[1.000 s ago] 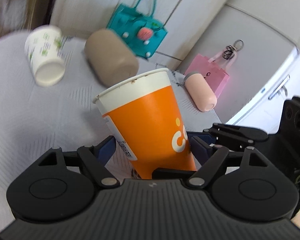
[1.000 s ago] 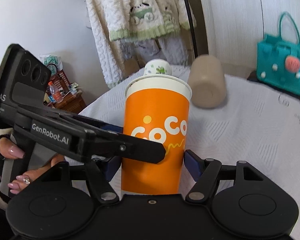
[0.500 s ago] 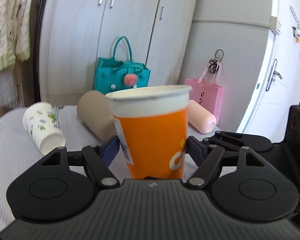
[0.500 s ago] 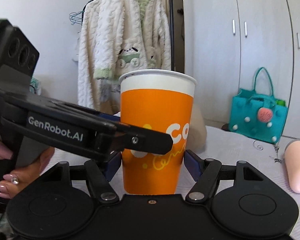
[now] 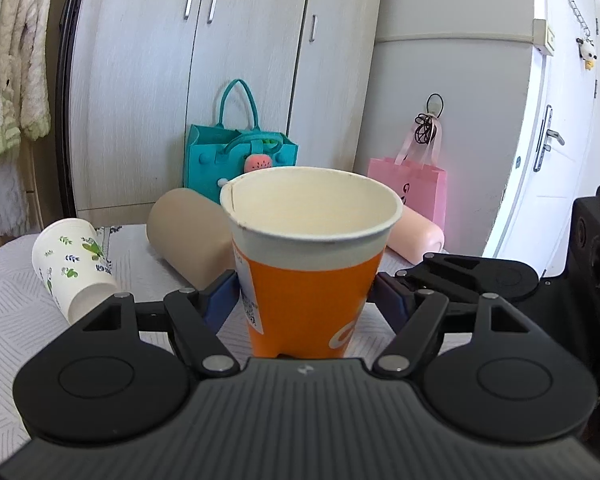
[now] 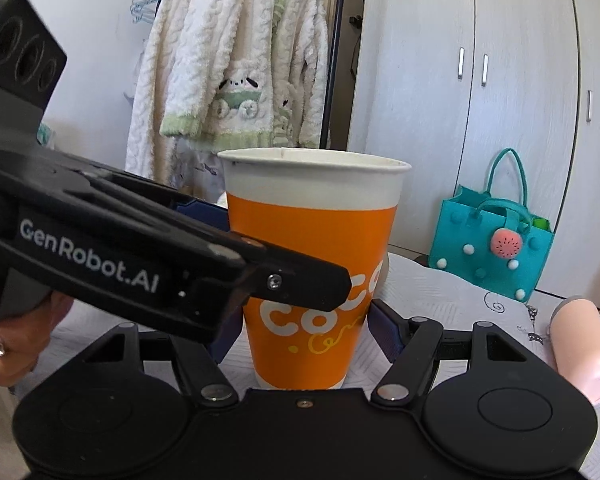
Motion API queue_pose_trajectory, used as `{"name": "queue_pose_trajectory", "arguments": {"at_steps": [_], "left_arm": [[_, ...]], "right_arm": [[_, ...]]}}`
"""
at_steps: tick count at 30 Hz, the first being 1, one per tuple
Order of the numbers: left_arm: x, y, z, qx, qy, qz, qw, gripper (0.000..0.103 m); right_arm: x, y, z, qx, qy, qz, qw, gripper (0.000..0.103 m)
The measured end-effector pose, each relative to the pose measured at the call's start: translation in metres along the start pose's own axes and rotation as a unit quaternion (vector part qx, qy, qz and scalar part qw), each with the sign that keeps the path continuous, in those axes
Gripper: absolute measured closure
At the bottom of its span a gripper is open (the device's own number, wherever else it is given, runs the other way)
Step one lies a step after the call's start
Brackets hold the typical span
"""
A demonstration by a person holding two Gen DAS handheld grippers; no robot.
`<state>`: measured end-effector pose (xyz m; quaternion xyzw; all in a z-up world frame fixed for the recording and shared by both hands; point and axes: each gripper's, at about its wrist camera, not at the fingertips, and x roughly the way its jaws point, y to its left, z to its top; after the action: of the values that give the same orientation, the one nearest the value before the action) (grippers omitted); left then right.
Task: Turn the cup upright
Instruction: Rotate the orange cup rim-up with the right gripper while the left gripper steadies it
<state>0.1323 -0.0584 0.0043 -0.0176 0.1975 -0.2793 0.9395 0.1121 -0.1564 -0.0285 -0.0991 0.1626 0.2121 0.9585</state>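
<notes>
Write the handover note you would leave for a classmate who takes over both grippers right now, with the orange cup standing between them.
Left gripper: blue pads on both sides of the orange cup, low on its wall; contact looks likely, but I cannot confirm it.
Right gripper: jaws open, with small gaps to the cup on either side.
Cup: upright, mouth up, base apparently on the white tablecloth.
Done: the flip looks complete.
Left: open the left gripper, back both away, check that the cup stands alone.
Nearby: the leaf-print cup, tan cup and pink cup lie on their sides.
</notes>
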Motion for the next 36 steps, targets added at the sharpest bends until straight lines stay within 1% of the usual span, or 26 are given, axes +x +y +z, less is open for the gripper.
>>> {"name": "queue_pose_trajectory", "arguments": {"at_steps": [10, 11, 12, 14, 15, 18, 23, 28, 34, 36], "left_arm": [[0.003, -0.008, -0.002, 0.016, -0.003, -0.001, 0.9999, 0.030], [0.003, -0.005, -0.001, 0.013, -0.001, -0.006, 0.9999, 0.028], [0.004, -0.002, 0.001, 0.005, 0.007, -0.016, 0.9998, 0.028], [0.007, 0.006, 0.003, -0.027, 0.031, -0.034, 0.9986, 0.027], [0.006, 0.008, 0.003, -0.039, 0.036, -0.038, 0.9979, 0.026], [0.002, 0.011, 0.000, -0.046, 0.031, -0.039, 0.9977, 0.024], [-0.002, 0.010, -0.003, -0.035, 0.034, -0.020, 0.9986, 0.023], [-0.009, 0.005, 0.000, -0.024, 0.022, -0.026, 0.9991, 0.023], [0.001, 0.009, 0.001, -0.049, 0.026, -0.026, 0.9981, 0.023], [-0.001, 0.008, -0.003, -0.048, 0.022, -0.038, 0.9979, 0.025]], "right_arm": [[0.001, -0.003, -0.001, 0.014, 0.001, -0.006, 1.000, 0.029], [0.001, -0.003, 0.000, 0.014, 0.002, -0.004, 1.000, 0.029], [0.002, -0.004, 0.000, 0.012, 0.004, -0.002, 1.000, 0.029], [0.003, -0.008, 0.002, 0.019, 0.008, 0.001, 1.000, 0.029], [0.003, -0.010, 0.002, 0.027, 0.010, 0.002, 1.000, 0.029], [0.001, -0.015, 0.001, 0.043, 0.008, 0.010, 0.999, 0.029], [-0.005, -0.011, 0.001, 0.029, 0.000, 0.009, 1.000, 0.029], [-0.007, -0.007, 0.002, 0.018, 0.000, 0.009, 1.000, 0.029], [-0.012, -0.001, -0.001, 0.013, -0.008, 0.004, 1.000, 0.030], [-0.014, 0.004, -0.005, -0.001, -0.013, 0.002, 1.000, 0.029]]}}
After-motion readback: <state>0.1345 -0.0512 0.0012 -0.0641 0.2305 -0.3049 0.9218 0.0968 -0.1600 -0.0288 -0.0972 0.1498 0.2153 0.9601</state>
